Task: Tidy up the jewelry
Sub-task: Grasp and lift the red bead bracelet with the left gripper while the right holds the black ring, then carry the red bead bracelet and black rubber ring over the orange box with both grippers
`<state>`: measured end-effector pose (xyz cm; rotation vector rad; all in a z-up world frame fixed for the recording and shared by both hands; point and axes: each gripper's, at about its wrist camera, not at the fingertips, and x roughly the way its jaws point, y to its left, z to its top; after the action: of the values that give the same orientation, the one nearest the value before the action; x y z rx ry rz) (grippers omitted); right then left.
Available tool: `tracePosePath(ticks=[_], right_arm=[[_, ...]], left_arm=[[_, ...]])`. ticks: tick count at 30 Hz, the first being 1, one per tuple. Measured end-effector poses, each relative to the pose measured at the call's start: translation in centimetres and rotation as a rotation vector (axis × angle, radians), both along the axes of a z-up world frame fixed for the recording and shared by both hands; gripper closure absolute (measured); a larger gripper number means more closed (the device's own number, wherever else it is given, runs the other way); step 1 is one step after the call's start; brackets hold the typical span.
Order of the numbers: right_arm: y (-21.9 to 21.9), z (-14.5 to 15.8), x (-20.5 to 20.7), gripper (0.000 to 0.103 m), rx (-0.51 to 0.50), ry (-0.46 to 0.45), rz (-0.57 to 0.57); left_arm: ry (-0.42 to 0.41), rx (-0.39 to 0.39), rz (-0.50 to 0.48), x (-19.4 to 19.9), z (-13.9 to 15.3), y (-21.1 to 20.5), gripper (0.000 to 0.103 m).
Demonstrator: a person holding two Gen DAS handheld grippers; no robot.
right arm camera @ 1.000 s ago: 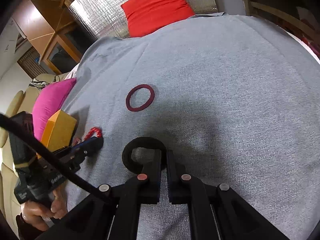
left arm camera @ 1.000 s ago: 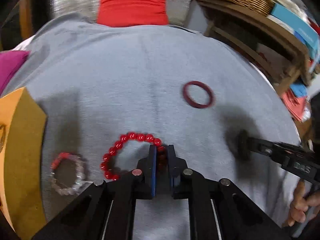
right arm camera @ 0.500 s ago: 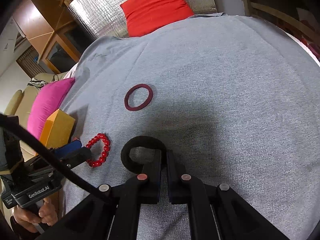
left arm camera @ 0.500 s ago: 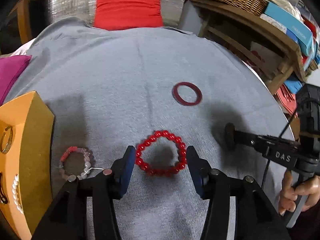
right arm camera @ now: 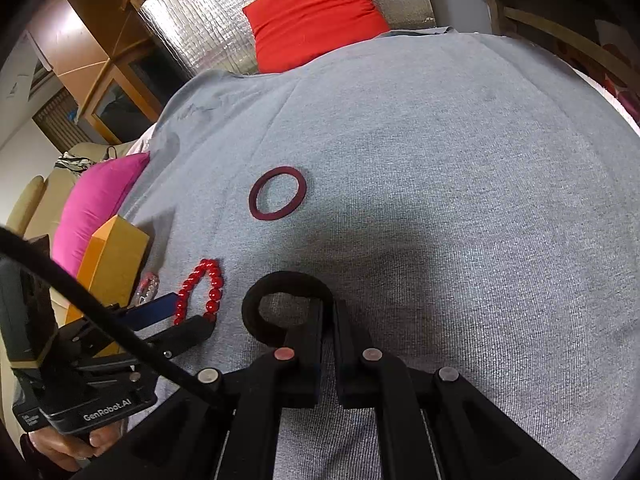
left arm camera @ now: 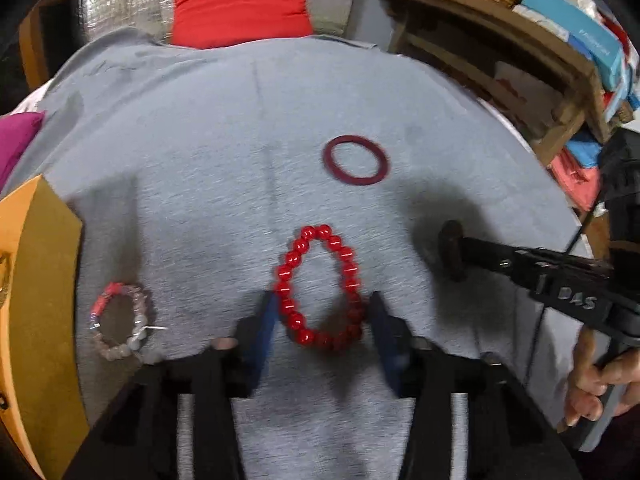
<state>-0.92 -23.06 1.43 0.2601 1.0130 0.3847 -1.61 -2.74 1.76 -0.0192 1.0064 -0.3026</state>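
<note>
**Red beads between spread fingers; black ring clamped**

Left wrist view: left gripper [left arm camera: 322, 320] wide open, holding nothing; red bead bracelet [left arm camera: 320, 288] lies on grey cloth [left arm camera: 200, 160] between the fingers, centre frame. Dark red ring [left arm camera: 356, 159] above it. Pale bead bracelet [left arm camera: 120, 322] lower left, beside orange box [left arm camera: 36, 280].

Right wrist view: right gripper [right arm camera: 328, 320] closed on black ring [right arm camera: 276, 300], lower centre.

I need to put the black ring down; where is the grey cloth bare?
Bare cloth: between the maroon ring and red cushion, and everywhere right of the right tool. Crowded: near the orange box, beaded bracelets and left tool.
</note>
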Motion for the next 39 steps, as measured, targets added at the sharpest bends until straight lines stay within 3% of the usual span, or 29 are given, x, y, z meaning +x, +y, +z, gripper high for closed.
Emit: tracePosePath(ticks=[2,5,16,20,24,27,29,32,39], right_arm=[[0.0,0.0,0.0,0.098,-0.001,-0.001,0.002],[0.0,-0.1,0.0,0.098,-0.002,-0.001,0.003],[0.2,-0.1,0.0,0.098,-0.010,-0.002,0.002],[0.2,-0.2,0.0,0.098,-0.009,0.001,0.004],[0.3,-0.2,0.1,0.098,-0.011,0.001,0.005],[0.2,-0.2,0.1,0.098,-0.012,-0.001,0.007],[0.2,-0.2,0.1,0.098,-0.011,-0.001,0.007],[0.3,-0.1,0.1,0.098,-0.013,-0.001,0.007],[0.3,-0.1,0.0,0.098,-0.016,-0.003,0.007]], left_arm=[[0.000,-0.024,-0.014,-0.1,0.1,-0.1,0.084],[-0.013,-0.038,-0.036,-0.5,0.4,-0.4,0.093],[0.008,-0.079,-0.026,-0.3,0.4,-0.3,0.093],[0.047,-0.118,0.007,0.6,-0.5,0.0,0.080],[0.051,-0.178,0.047,0.8,-0.6,0.4,0.076],[0.040,-0.201,0.077,0.7,-0.8,0.9,0.077],[0.021,-0.175,0.090,0.6,-0.7,0.8,0.093],[0.005,-0.178,0.101,0.3,-0.3,1.1,0.094],[-0.118,-0.166,0.111,-1.0,2.8,2.2,0.094]])
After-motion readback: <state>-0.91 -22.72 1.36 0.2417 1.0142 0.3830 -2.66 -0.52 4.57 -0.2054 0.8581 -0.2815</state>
